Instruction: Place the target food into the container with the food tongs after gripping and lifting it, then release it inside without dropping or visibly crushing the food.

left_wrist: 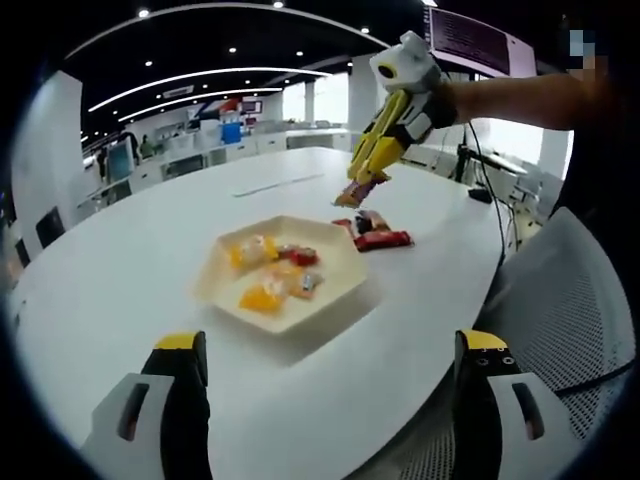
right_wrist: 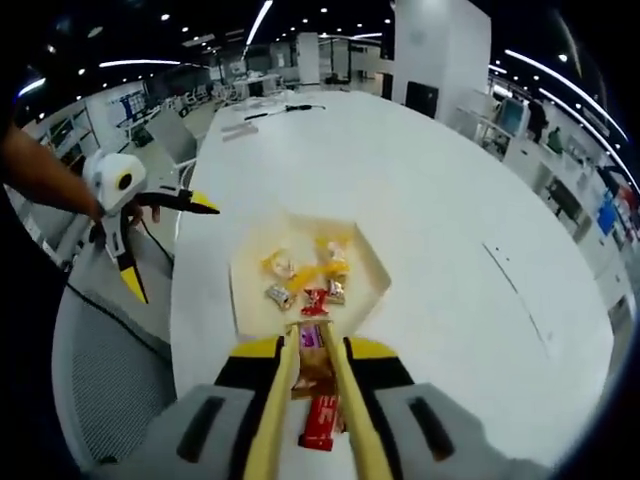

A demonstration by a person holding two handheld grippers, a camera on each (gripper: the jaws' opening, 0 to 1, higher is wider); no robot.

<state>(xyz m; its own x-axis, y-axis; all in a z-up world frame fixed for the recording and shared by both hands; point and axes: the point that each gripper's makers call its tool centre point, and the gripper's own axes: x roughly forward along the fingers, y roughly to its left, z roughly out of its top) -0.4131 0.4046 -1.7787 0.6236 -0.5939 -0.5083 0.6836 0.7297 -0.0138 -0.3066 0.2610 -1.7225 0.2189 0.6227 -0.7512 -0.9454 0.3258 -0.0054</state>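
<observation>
A cream hexagonal tray [left_wrist: 340, 290] on the white table holds several wrapped sweets [left_wrist: 270, 270]. Beyond it lies a small pile of snack packets [left_wrist: 380, 238]. My right gripper [left_wrist: 400, 112] comes in from the upper right, shut on yellow food tongs [left_wrist: 372, 160] whose tips pinch an orange-brown packet [left_wrist: 352, 193] just above the pile. In the right gripper view the tongs [right_wrist: 285, 400] run forward between my right gripper's [right_wrist: 313, 365] jaws and clamp that packet [right_wrist: 312, 352] near the tray's [right_wrist: 372, 268] close rim. A red packet [right_wrist: 322, 420] lies below. My left gripper [left_wrist: 330, 345] is open and holds nothing; it hangs beside the table edge [right_wrist: 172, 252].
The white oval table [left_wrist: 120, 270] stretches far behind the tray. A grey mesh chair [left_wrist: 570, 300] stands by its near edge, and the same chair [right_wrist: 110, 370] shows under the left gripper. Desks and screens line the office in the background.
</observation>
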